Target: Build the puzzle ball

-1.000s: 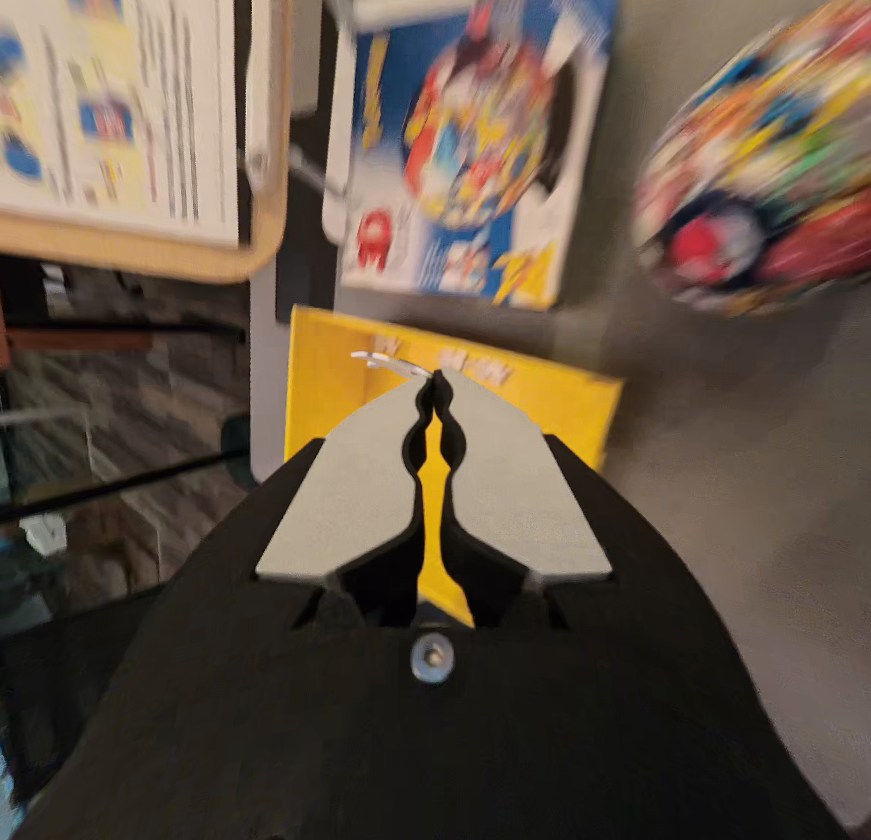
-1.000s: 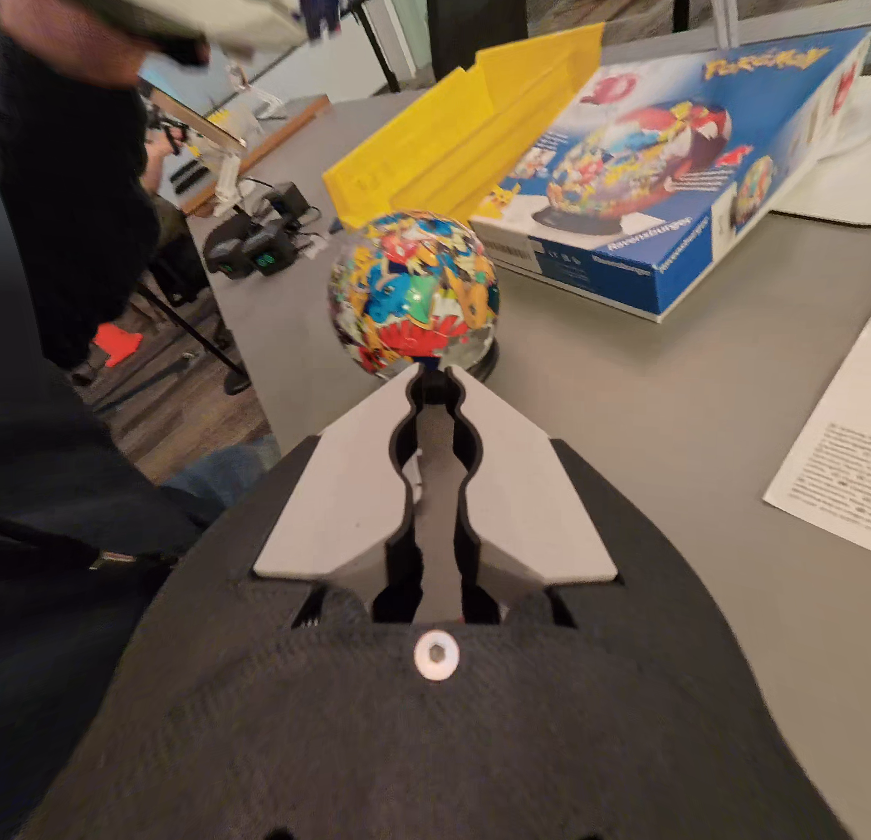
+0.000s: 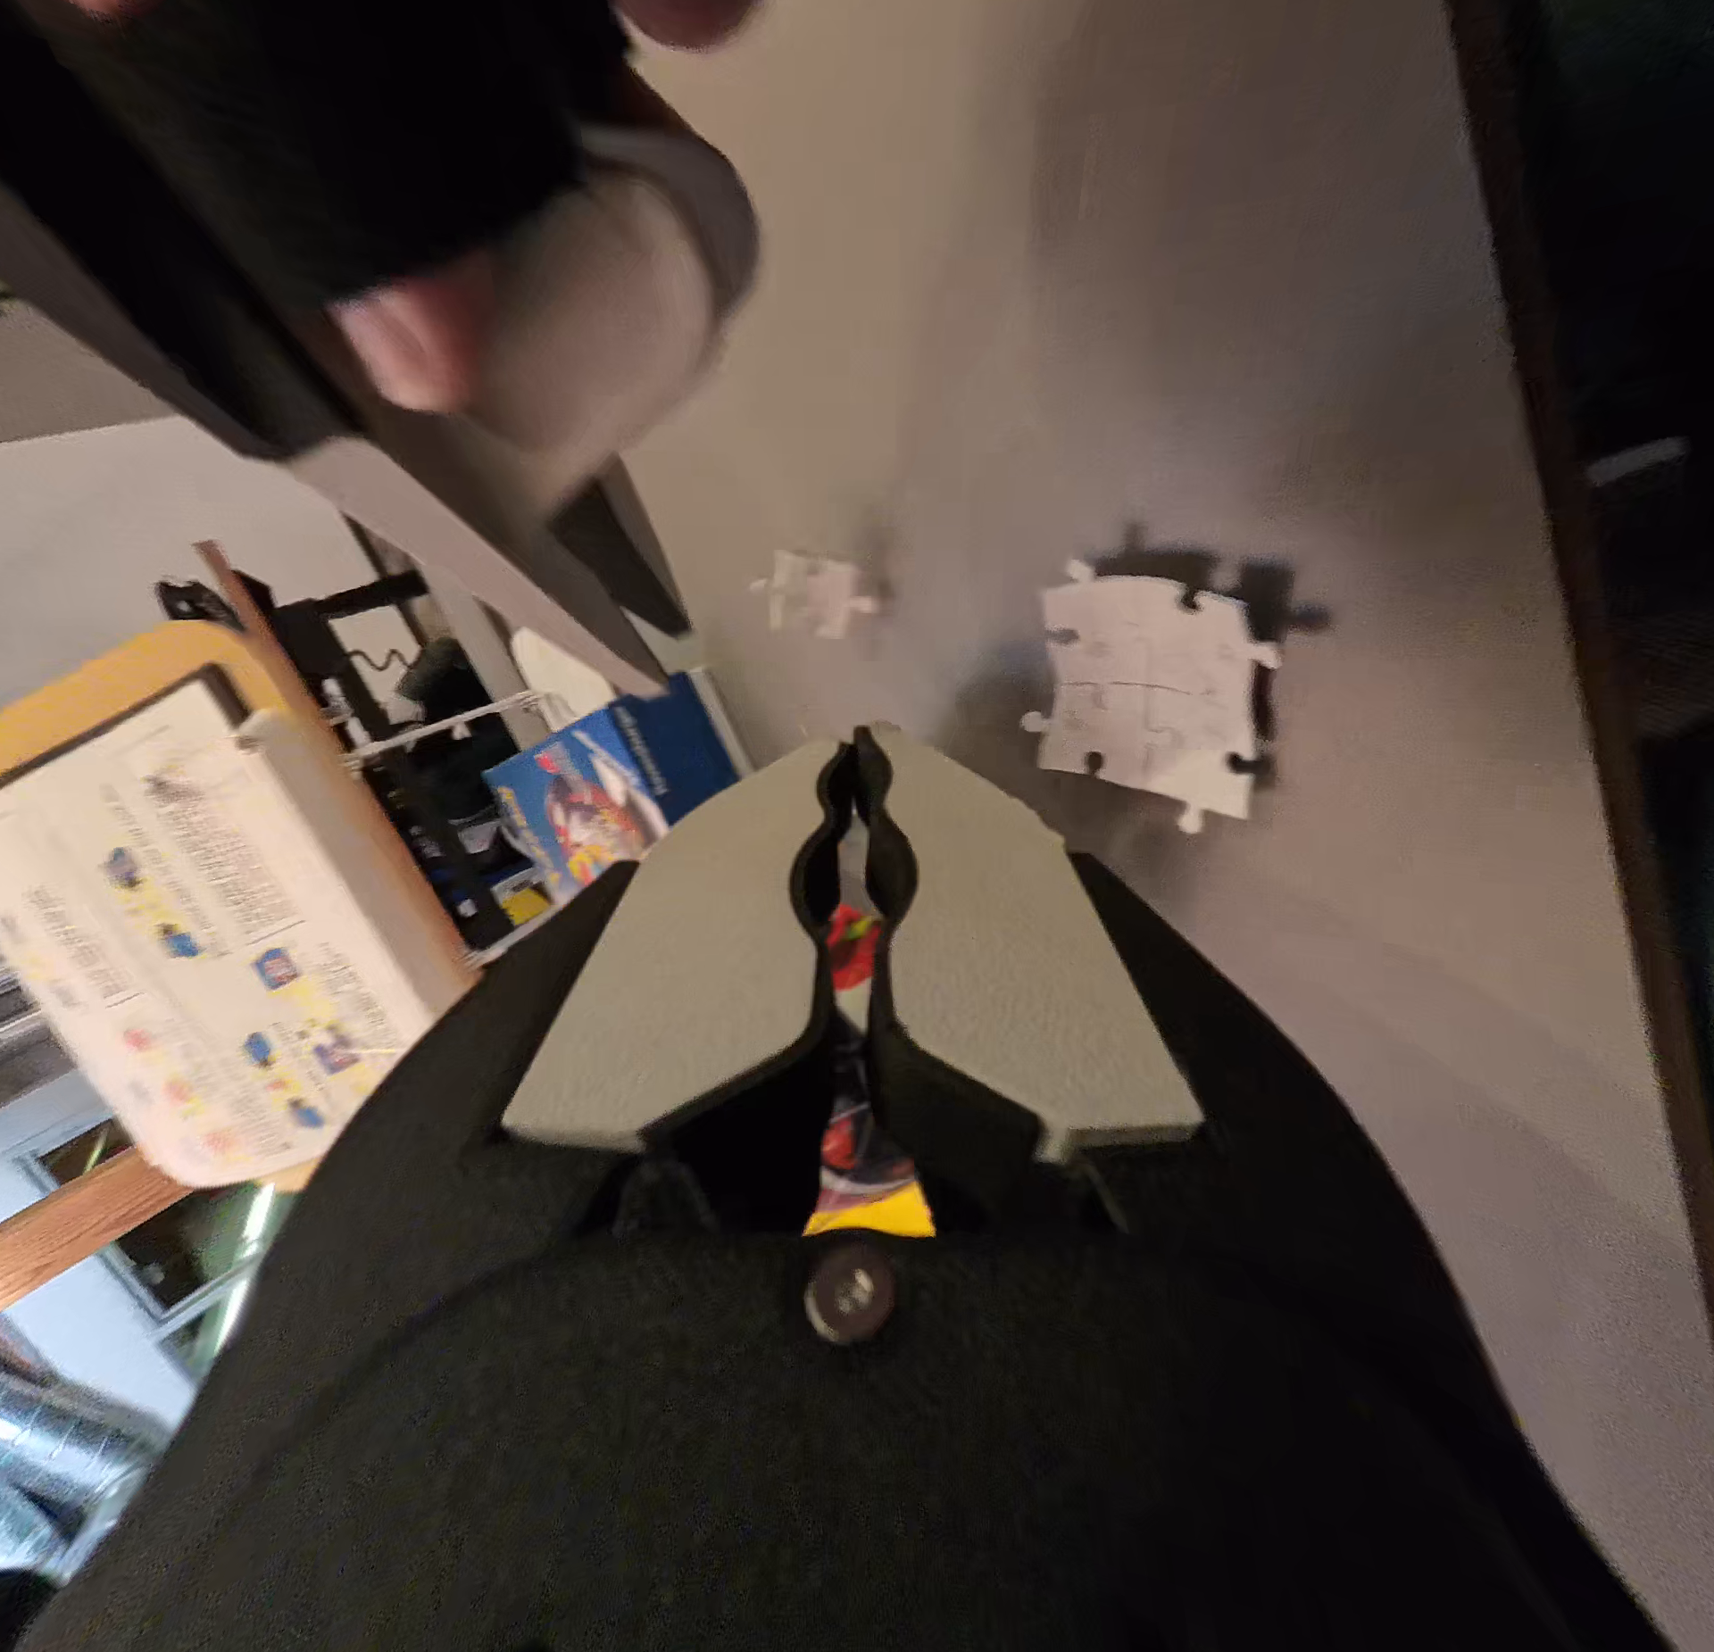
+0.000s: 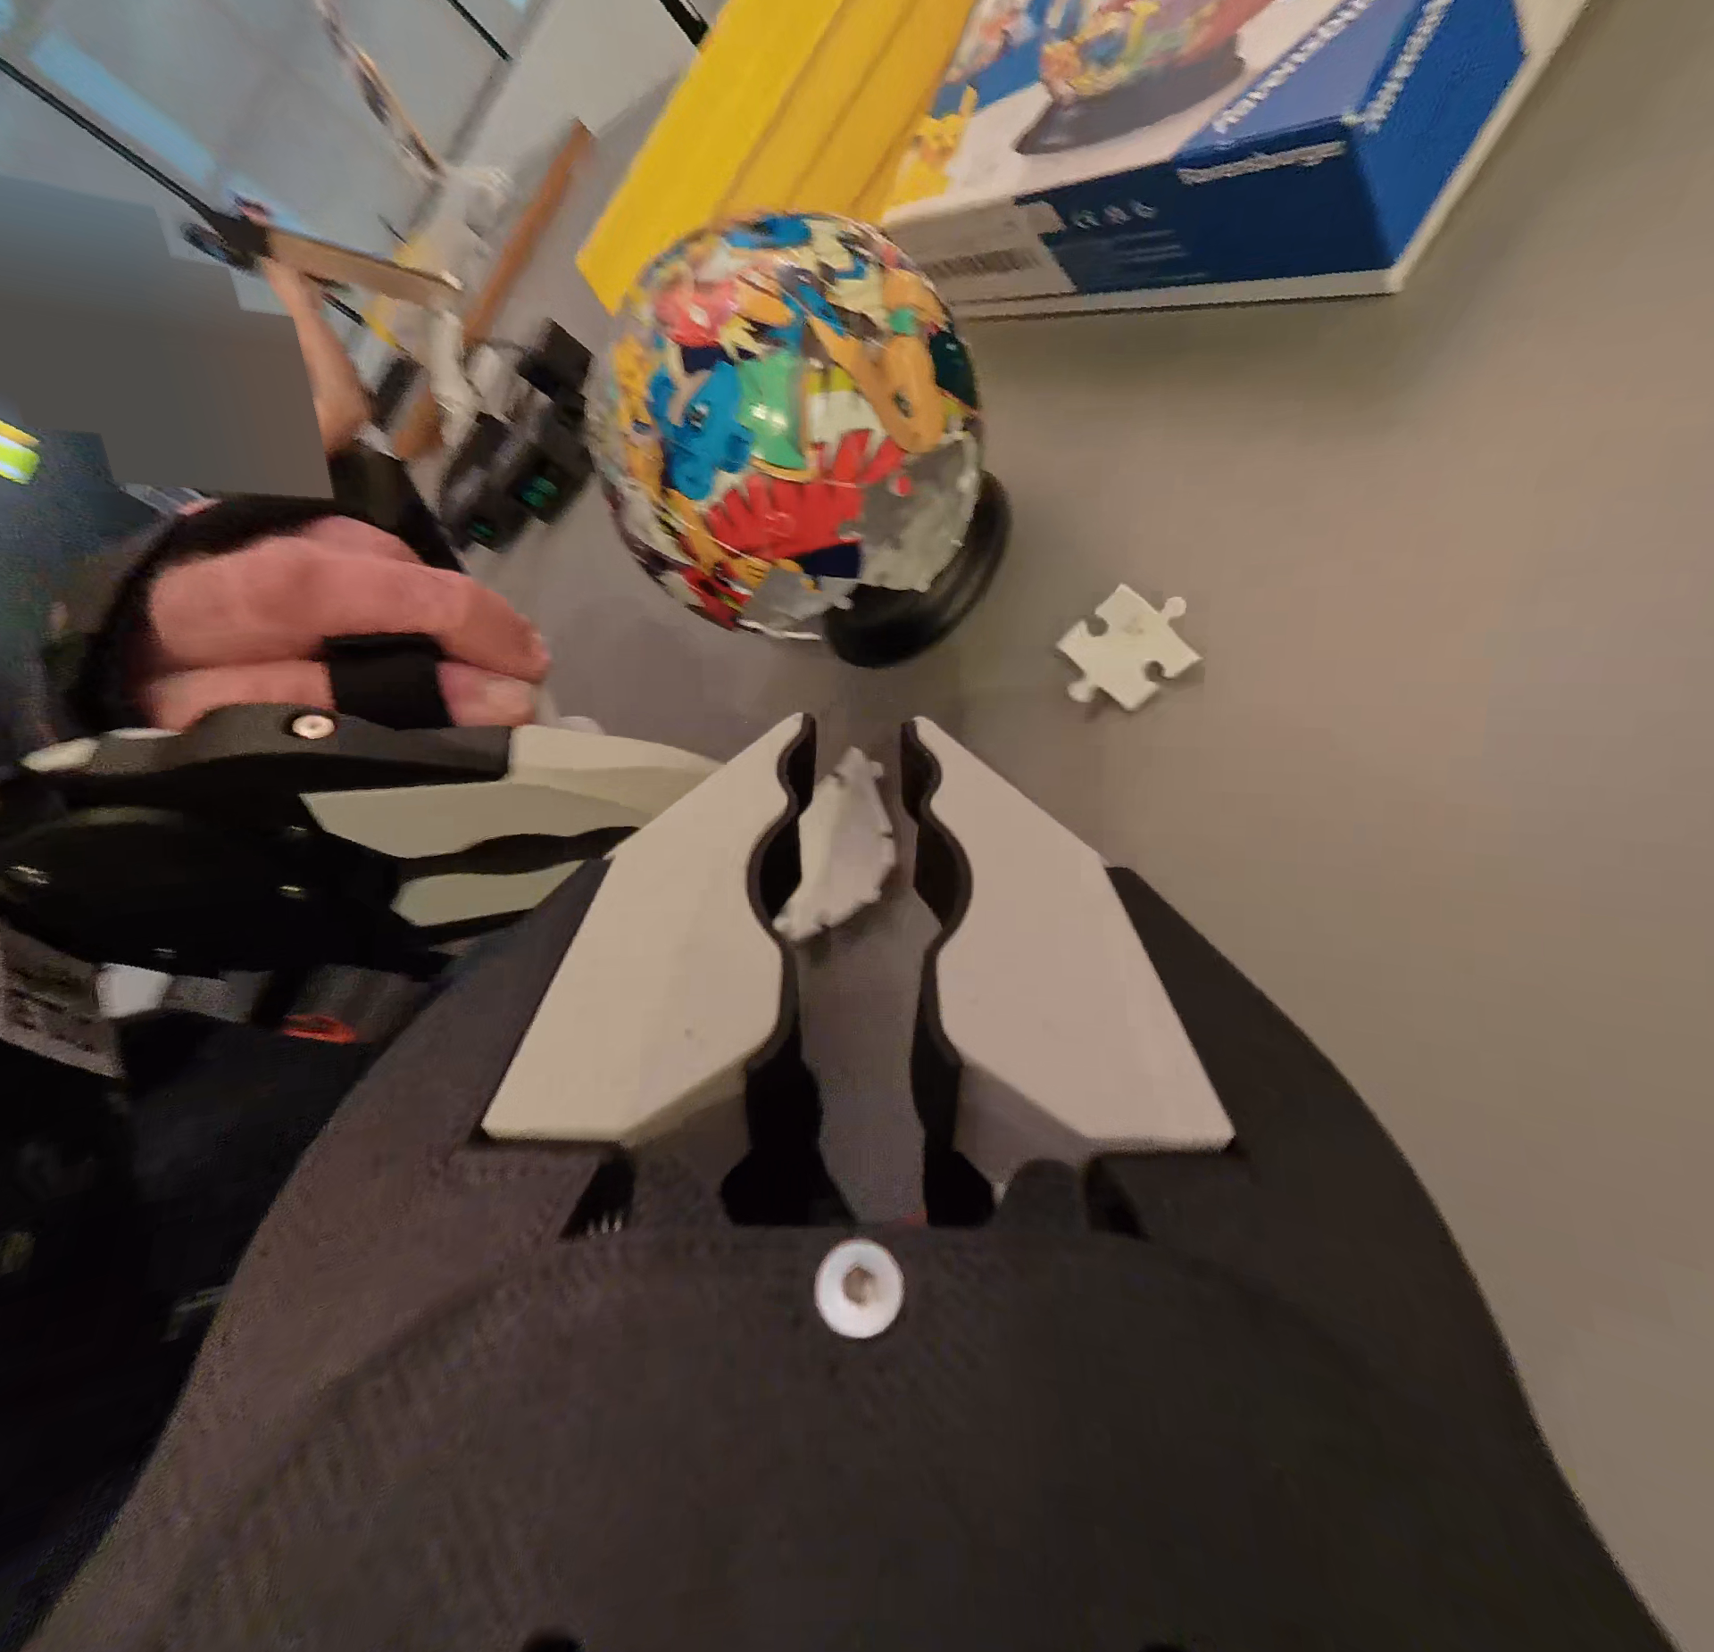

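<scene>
Right wrist view: puzzle ball [image 4: 788, 421] just ahead of parted right tongs [image 4: 858, 736]; left tongs [image 3: 863, 743] closed, empty.

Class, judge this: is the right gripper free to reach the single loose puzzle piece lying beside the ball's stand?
Probably yes: the single piece lies on bare table ahead of the right gripper, whose jaws stand apart, nothing between.

One puzzle ball [image 4: 788, 421] sits on one black stand [image 4: 937, 587]. Two clumps of white-backed puzzle pieces lie on the surface: one small [image 3: 816, 592], one larger [image 3: 1150, 694]. One blue box [image 4: 1298, 124], one yellow tray [image 4: 788, 96], two grippers.
</scene>
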The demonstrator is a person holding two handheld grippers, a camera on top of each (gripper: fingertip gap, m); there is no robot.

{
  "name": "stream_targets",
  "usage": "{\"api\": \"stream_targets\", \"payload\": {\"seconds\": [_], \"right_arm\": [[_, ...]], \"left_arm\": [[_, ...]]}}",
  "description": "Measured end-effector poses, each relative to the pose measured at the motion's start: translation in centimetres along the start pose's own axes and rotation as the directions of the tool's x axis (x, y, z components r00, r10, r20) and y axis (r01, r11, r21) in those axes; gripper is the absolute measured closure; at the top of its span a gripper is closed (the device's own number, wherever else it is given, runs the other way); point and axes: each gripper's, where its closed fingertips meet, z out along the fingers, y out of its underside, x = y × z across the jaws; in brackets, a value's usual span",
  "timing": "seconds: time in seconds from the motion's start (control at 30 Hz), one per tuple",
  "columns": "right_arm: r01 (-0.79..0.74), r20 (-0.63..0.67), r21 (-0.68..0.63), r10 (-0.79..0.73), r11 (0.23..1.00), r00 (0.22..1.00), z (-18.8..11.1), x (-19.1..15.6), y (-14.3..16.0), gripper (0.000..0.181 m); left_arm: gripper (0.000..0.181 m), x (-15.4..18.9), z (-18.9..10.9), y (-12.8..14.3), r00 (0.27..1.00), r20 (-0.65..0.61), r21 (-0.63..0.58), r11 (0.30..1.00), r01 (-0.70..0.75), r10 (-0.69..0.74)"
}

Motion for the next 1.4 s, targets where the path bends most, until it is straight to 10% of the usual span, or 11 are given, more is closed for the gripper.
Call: {"api": "stream_targets", "payload": {"seconds": [0.03, 0.33, 0.8, 1.4], "right_arm": [[0.033, -0.034, -0.020, -0.034, 0.999, 0.999, -0.1, 0.9, 0.0, 0.162], [0.482, -0.125, -0.349, -0.550, 0.804, 0.826, 4.2, 6.5, -0.4, 0.146], [0.504, -0.051, -0.442, -0.581, 0.742, 0.812, 6.2, 7.9, 1.1, 0.181], [0.597, -0.022, -0.510, -0.703, 0.619, 0.710, 5.3, 7.5, 1.8, 0.171]], "left_arm": [[0.181, 0.6, 0.1, -0.1, 1.000, -0.012, 0.017, 1.000, 0.014, -0.014], [0.181, 4.2, 0.4, 2.6, 0.916, -0.140, -0.004, 0.926, 0.378, -0.375], [0.181, 6.7, -0.1, 2.8, 0.797, -0.208, -0.013, 0.816, 0.578, -0.568], [0.181, 6.5, 0.5, 1.5, 0.768, -0.263, 0.009, 0.794, 0.607, -0.584]]}}
